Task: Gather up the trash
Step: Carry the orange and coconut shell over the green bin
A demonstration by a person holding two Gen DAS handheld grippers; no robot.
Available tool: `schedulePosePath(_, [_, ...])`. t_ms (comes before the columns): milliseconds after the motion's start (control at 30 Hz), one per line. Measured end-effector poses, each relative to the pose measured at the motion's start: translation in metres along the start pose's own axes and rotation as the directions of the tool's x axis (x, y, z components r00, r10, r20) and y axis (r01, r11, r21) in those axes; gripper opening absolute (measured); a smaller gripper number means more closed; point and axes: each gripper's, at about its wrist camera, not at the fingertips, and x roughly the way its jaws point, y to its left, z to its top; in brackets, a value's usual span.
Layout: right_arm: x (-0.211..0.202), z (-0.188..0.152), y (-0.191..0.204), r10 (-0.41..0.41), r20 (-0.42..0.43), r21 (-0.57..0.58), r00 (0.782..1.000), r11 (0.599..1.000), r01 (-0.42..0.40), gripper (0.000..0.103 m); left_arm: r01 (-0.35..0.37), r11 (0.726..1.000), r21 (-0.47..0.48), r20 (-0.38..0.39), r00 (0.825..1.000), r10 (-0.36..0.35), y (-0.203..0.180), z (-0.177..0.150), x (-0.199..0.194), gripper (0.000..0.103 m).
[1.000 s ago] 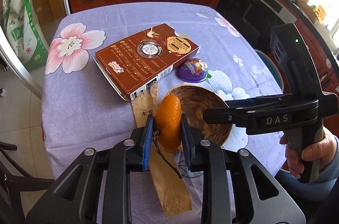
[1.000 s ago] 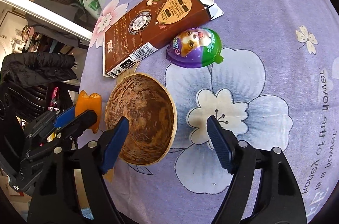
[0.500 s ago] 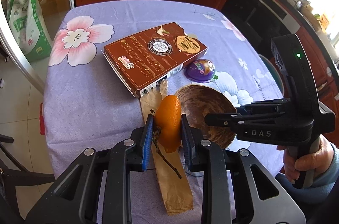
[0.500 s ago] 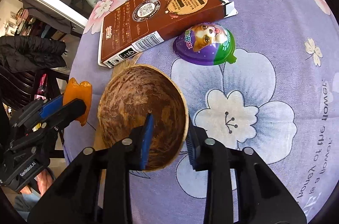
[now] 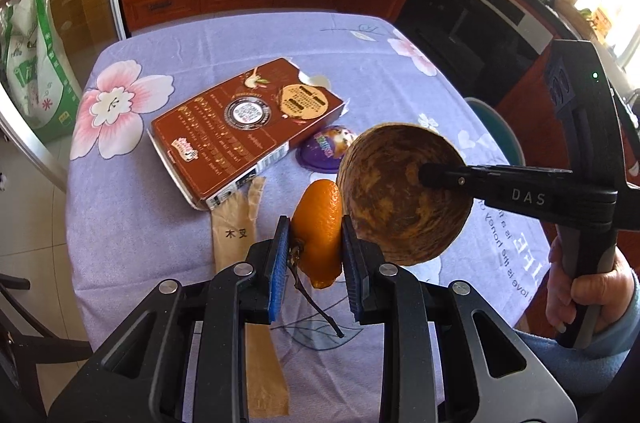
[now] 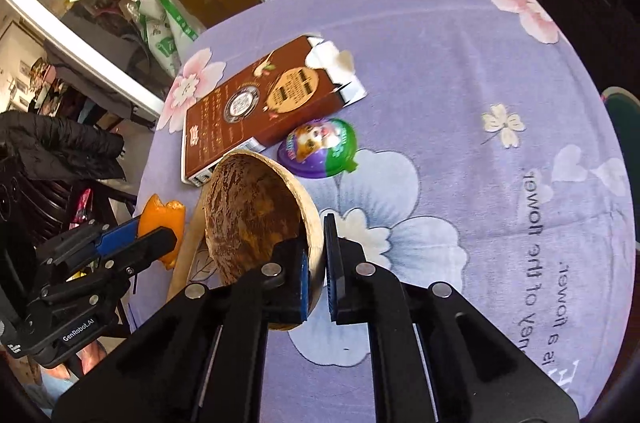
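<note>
Both claws are loaded. Right claw [image 6: 316,263] is clamped on the rim of the coconut shell [image 6: 256,211], which hangs tilted above the table [image 6: 500,71]. That shell looks stiff, light and rough, so its thin rim seems the good place to hold. Left claw [image 5: 314,261] squeezes the orange peel [image 5: 318,223], soft and probably slippery, just beside the shell.

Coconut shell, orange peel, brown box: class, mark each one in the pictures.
coconut shell [image 6: 252,219], right wrist view, brown hollow inside.
orange peel [image 5: 318,219], left wrist view, outer skin between the pads.
brown box [image 5: 240,127], left wrist view, printed top face.
</note>
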Motion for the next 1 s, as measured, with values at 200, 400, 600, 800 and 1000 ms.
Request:
schedulePosePath(200, [-0.044, 0.000, -0.043, -0.014, 0.094, 0.071, 0.995, 0.997, 0.007, 0.007, 0.002, 0.997, 0.072, -0.003, 1.000, -0.002, -0.044, 0.012, 0.004, 0.026])
schedulePosePath(400, [-0.081, -0.007, -0.091, -0.021, 0.167, 0.142, 0.986, 0.990, -0.003, 0.007, 0.017, 0.988, 0.150, -0.020, 1.000, -0.014, -0.092, 0.024, 0.013, 0.026])
schedulePosePath(600, [-0.113, -0.017, -0.143, -0.044, 0.234, 0.224, 0.971, 0.975, -0.010, 0.007, 0.043, 0.971, 0.234, -0.040, 0.999, -0.034, -0.145, 0.038, 0.027, 0.026])
schedulePosePath(800, [-0.139, -0.024, -0.195, -0.078, 0.280, 0.296, 0.957, 0.955, -0.009, 0.007, 0.059, 0.951, 0.305, -0.062, 0.997, -0.042, -0.195, 0.052, 0.046, 0.026])
schedulePosePath(1000, [-0.161, -0.030, -0.243, -0.123, 0.322, 0.366, 0.939, 0.931, -0.004, 0.007, 0.076, 0.930, 0.358, -0.093, 0.995, -0.046, -0.240, 0.072, 0.072, 0.026])
